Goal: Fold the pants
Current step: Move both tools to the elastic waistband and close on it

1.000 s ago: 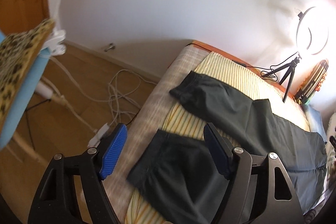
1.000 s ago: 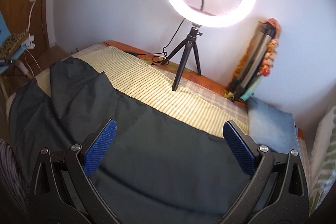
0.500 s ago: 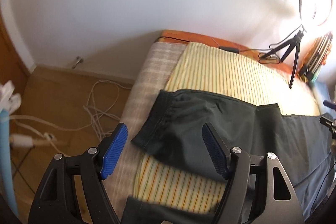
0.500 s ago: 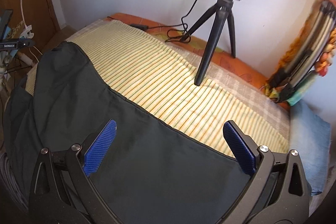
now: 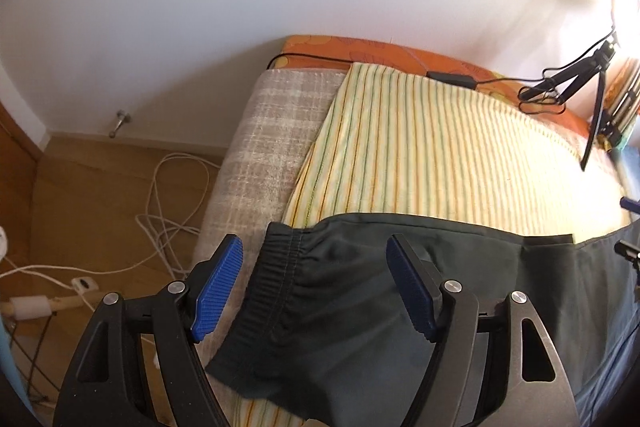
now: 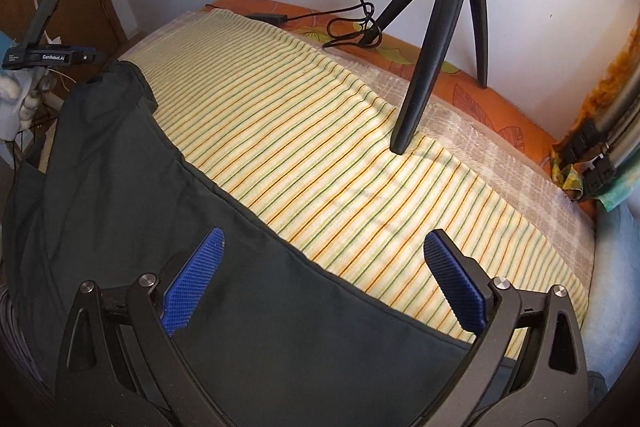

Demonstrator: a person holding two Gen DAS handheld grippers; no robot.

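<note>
Two grippers gaping, left gripper (image 5: pixel 316 291) over pants (image 5: pixel 360 315) cuff, right gripper (image 6: pixel 320 283) over pants' edge

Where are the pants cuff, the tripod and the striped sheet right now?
pants cuff (image 5: pixel 276 267): left wrist view, on the ribbed elastic hem.
tripod (image 6: pixel 430 39): right wrist view, on the front leg.
striped sheet (image 6: pixel 320 147): right wrist view, on bare fabric beyond the pants.

Bed (image 5: pixel 264 131) | striped sheet (image 6: pixel 320 147) on top | dark pants (image 6: pixel 260 307) at 7 o'clock | tripod (image 6: pixel 440 27) at 1 o'clock
</note>
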